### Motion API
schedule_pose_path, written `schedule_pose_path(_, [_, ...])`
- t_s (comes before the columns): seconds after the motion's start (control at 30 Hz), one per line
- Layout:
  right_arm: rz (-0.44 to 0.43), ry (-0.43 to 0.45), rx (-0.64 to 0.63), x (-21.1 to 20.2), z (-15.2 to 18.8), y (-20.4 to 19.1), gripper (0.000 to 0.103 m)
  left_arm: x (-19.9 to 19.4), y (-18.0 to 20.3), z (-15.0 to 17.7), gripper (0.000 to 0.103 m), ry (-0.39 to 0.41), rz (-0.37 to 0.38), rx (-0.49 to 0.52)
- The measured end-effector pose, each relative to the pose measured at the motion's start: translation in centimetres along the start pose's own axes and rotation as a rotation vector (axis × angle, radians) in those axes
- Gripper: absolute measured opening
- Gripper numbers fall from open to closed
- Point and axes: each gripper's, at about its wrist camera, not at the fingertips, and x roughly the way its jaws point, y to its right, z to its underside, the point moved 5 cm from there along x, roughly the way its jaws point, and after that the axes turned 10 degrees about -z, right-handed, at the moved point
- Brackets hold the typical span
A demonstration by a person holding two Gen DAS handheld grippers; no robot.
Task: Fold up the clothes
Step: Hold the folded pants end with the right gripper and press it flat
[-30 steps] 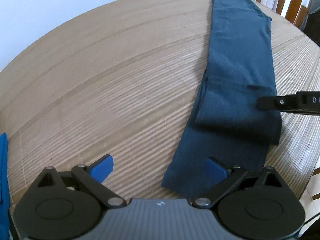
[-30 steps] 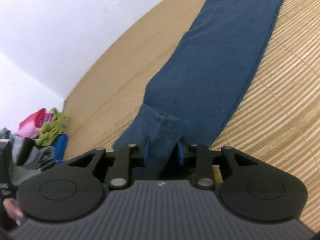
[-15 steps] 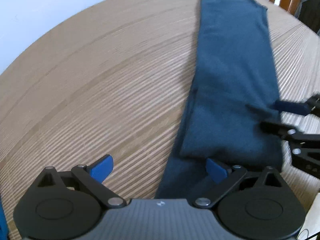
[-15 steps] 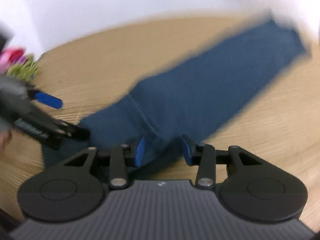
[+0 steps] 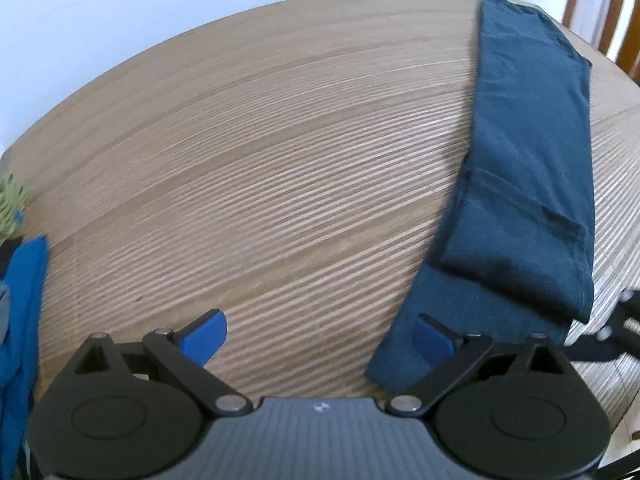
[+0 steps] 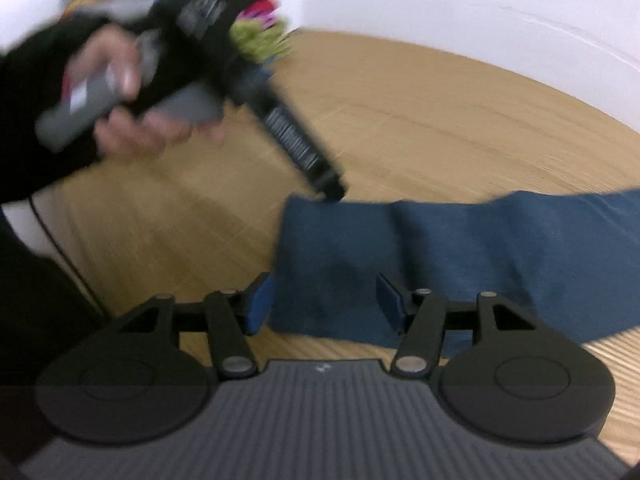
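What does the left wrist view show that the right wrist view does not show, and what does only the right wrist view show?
Only the left wrist view shows the whole long strip of the navy garment with its near end folded back, a bright blue cloth at the left edge and a wooden chair behind the table.

Only the right wrist view shows the person's left hand holding the left gripper, and a blurred pile of coloured clothes.

Both show the navy garment, the wooden table, the open right gripper and the white wall.

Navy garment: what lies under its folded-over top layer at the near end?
Under the top flap of the navy garment, a lower layer sticks out, resting on the wooden table. How far it continues beneath is covered.
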Motion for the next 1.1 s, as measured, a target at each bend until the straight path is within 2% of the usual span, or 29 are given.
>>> schedule_pose_path(0.07, [-0.013,-0.025,-0.015,1.3,0.2,-0.4,0.056,-0.4,-0.6,0.7,0.1,-0.006,-0.012,-0.018])
schedule_pose_path(0.13, [0.01,0.003,-0.053,1.4,0.1,-0.8,0.037,-0.5,-1.1,1.4,0.1,-0.017,-0.025,-0.035])
schedule_pose_path(0.17, [0.02,0.01,-0.036,1.5,-0.2,-0.6,0.015,-0.5,-1.3,1.6,0.1,-0.022,-0.028,-0.042])
schedule_pose_path(0.2, [0.03,0.017,-0.015,1.5,-0.4,-0.3,0.013,-0.5,-1.5,1.8,0.1,-0.027,-0.032,-0.049])
schedule_pose_path(0.3, [0.014,0.069,0.08,0.7,-0.6,0.7,0.012,-0.6,-2.0,2.4,0.1,-0.035,-0.04,-0.063])
schedule_pose_path(0.4, [-0.031,0.176,0.251,-1.1,-0.8,2.4,0.012,-0.9,-1.9,2.3,0.1,-0.023,-0.035,-0.058])
schedule_pose_path(0.5, [-0.048,0.281,0.425,-3.2,-0.8,4.9,0.012,-1.1,-1.1,1.1,0.1,0.01,-0.01,-0.035])
schedule_pose_path(0.6, [-0.023,0.337,0.528,-4.8,-0.2,7.6,0.012,-1.2,0.5,-0.6,0.1,0.05,0.025,0.0])
schedule_pose_path(0.73, [0.042,0.343,0.592,-4.8,0.7,9.3,0.012,-0.5,3.2,-3.3,0.1,0.104,0.067,0.066])
schedule_pose_path(0.83, [0.087,0.319,0.648,-4.0,1.4,11.0,0.014,0.7,5.4,-4.6,0.1,0.116,0.092,0.111])
schedule_pose_path(0.97, [0.221,0.307,0.726,-5.0,2.2,12.1,0.025,2.6,7.3,-5.5,0.1,0.098,0.083,0.162])
schedule_pose_path(1.1, [0.228,0.352,0.688,-7.3,1.8,11.1,0.026,3.2,7.1,-5.8,0.102,0.086,0.113,0.153])
